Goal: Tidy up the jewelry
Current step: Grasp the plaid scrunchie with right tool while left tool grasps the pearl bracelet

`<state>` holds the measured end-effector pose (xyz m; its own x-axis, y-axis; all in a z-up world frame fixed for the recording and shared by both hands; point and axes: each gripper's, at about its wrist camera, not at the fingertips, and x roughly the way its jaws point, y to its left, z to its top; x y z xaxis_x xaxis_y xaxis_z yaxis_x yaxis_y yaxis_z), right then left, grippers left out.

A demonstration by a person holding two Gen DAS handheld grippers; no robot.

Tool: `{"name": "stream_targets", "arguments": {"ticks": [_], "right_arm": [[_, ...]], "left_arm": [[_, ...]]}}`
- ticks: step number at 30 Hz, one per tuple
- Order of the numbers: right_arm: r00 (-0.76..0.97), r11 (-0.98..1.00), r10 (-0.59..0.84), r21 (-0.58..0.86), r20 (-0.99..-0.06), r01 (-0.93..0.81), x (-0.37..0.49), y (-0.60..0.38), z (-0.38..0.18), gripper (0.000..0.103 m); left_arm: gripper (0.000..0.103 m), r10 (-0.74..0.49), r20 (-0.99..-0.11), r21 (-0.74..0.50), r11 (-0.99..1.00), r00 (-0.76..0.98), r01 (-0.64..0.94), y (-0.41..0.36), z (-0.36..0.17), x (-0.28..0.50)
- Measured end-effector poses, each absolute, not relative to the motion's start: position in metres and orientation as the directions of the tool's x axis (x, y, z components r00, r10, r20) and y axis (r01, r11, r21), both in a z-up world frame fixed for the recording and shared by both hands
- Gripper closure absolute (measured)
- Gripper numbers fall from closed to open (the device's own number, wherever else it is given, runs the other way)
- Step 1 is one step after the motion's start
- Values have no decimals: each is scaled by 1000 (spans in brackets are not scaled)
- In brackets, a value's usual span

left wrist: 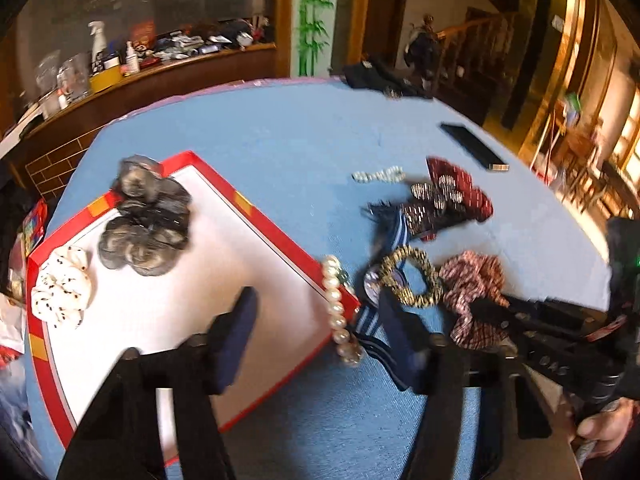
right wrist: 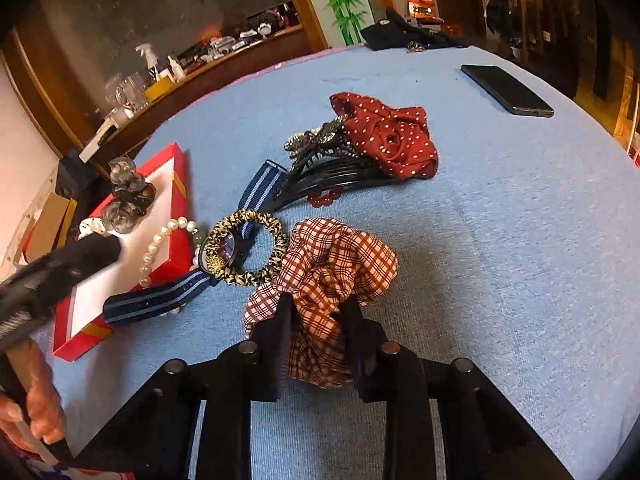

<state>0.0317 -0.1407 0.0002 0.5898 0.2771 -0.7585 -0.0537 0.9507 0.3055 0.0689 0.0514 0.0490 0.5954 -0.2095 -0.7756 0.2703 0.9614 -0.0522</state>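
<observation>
We see the right gripper (right wrist: 316,316) with its jaws pinching the plaid scrunchie (right wrist: 340,264), which lies on the blue surface (right wrist: 500,240) just beside the leopard-print hair tie (right wrist: 250,246) and the striped-strap watch (right wrist: 188,292); the left gripper (left wrist: 316,312) hangs with jaws spread and nothing between them, one finger over the red tray (left wrist: 256,216), the other over the watch strap. A pearl bracelet (left wrist: 338,312) drapes across the tray's rim; a grey scrunchie (left wrist: 146,224) and a white dotted one (left wrist: 62,290) lie inside.
</observation>
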Motion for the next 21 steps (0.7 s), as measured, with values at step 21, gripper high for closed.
{"name": "stream_targets", "arguments": {"ticks": [21], "right_arm": [[611,900,378,430,-696,-68,18,-160,-5,77]], "left_arm": [[94,-259,-773,-109,953,578,282,36,42,69]]}}
